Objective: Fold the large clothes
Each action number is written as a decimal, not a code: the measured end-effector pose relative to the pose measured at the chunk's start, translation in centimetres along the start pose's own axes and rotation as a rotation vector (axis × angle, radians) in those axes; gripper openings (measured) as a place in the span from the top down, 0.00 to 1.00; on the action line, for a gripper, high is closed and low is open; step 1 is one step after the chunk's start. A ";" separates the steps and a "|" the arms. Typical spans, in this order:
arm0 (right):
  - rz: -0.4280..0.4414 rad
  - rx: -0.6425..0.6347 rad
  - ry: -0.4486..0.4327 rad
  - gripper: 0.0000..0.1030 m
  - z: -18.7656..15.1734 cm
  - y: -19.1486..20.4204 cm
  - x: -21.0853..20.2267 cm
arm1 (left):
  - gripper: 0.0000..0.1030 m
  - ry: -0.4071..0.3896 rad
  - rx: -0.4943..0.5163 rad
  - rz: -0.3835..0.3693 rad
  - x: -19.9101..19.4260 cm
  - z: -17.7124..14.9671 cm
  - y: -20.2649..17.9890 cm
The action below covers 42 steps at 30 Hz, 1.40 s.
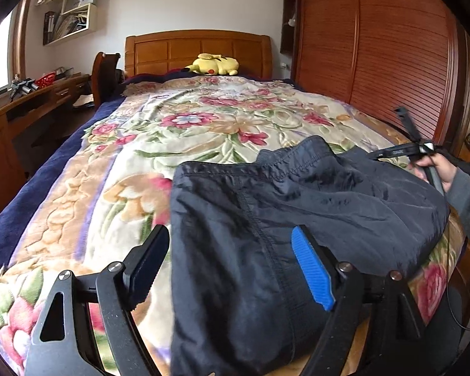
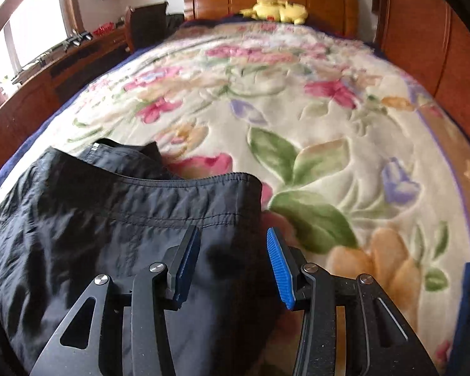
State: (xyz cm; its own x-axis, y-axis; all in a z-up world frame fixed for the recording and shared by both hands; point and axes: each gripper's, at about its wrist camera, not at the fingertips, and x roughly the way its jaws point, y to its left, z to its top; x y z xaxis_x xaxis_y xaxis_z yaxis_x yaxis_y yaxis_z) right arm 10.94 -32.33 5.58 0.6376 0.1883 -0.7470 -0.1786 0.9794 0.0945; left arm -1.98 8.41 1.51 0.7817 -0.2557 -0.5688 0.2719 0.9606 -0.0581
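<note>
One dark nylon garment point(image 1: 297, 219) lies folded over at the foot end of the bed, on one floral blanket point(image 1: 203, 119). Two grippers present. Left gripper point(image 1: 235, 269): jaws spread wide above the garment's left edge, grasping nothing. Right gripper point(image 2: 233, 260): jaws parted over the garment's right edge, pads clear of the cloth. One yellow plush toy point(image 1: 214, 64) rests against one wooden headboard point(image 1: 197, 48). One desk point(image 1: 31, 103) stands left of the bed.

Both wrist views look close and downward from the bed's foot toward the headboard point(image 1: 197, 51); both share the dark garment point(image 2: 116, 219).
</note>
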 end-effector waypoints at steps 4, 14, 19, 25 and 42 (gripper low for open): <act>0.037 0.024 0.035 0.55 1.3 -1.0 2.7 | 0.21 0.016 0.008 -0.028 0.7 0.0 -0.8; -0.056 -0.104 -0.092 0.93 2.3 0.7 1.1 | 0.21 0.028 0.026 -0.050 1.4 -0.1 -1.9; -0.255 -0.016 -0.079 0.94 2.7 -0.7 2.3 | 0.21 0.033 0.020 -0.061 1.5 -0.4 -2.4; -0.308 -0.020 -0.045 0.93 3.1 0.3 2.6 | 0.21 0.024 0.023 -0.071 0.7 -0.2 -4.0; -0.142 -0.082 -0.239 0.38 -9.9 6.5 -13.8 | 0.18 -0.028 0.050 -0.067 2.1 1.2 -9.4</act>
State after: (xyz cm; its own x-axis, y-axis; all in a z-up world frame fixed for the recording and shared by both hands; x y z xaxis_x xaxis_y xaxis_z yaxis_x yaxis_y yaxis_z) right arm -6.45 -29.29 9.99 0.8172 0.0710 -0.5720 -0.1284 0.9899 -0.0607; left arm -2.22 -1.28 1.78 0.7758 -0.3229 -0.5422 0.3516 0.9346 -0.0535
